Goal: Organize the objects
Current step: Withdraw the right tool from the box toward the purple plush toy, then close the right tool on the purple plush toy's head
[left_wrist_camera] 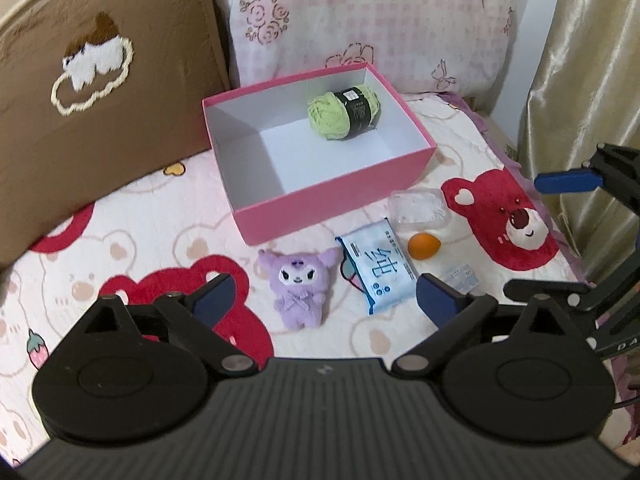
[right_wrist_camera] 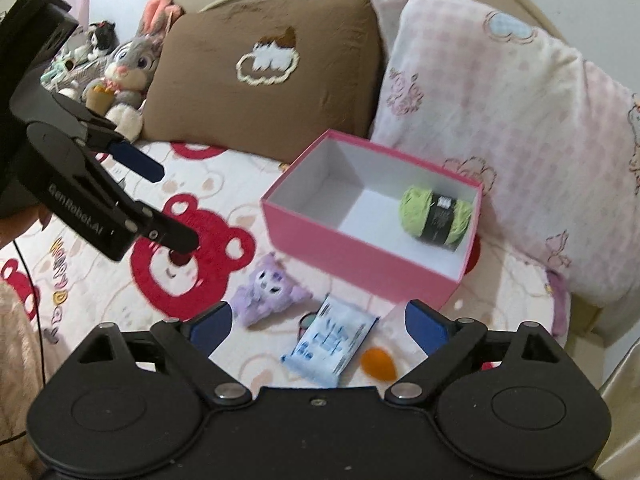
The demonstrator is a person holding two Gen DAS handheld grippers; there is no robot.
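Note:
An open pink box (left_wrist_camera: 344, 192) (right_wrist_camera: 344, 252) stands on the bed with a green yarn ball (left_wrist_camera: 344, 114) (right_wrist_camera: 436, 216) inside it. In front of the box lie a purple plush toy (left_wrist_camera: 298, 290) (right_wrist_camera: 268, 294), a blue tissue pack (left_wrist_camera: 378, 266) (right_wrist_camera: 332, 340), an orange egg-shaped sponge (left_wrist_camera: 424, 245) (right_wrist_camera: 378, 362), a clear plastic case (left_wrist_camera: 418, 208) and a small clear packet (left_wrist_camera: 464, 278). My left gripper (left_wrist_camera: 324, 300) is open and empty, above the plush and the tissue pack. My right gripper (right_wrist_camera: 318, 326) is open and empty, above the tissue pack.
The bedspread (left_wrist_camera: 140, 236) is pink with red bears. A brown pillow (left_wrist_camera: 100, 92) (right_wrist_camera: 264, 76) and a pink pillow (left_wrist_camera: 372, 20) (right_wrist_camera: 500, 120) lean behind the box. A grey rabbit plush (right_wrist_camera: 128, 76) sits at the far left. A gold curtain (left_wrist_camera: 584, 60) hangs at the right.

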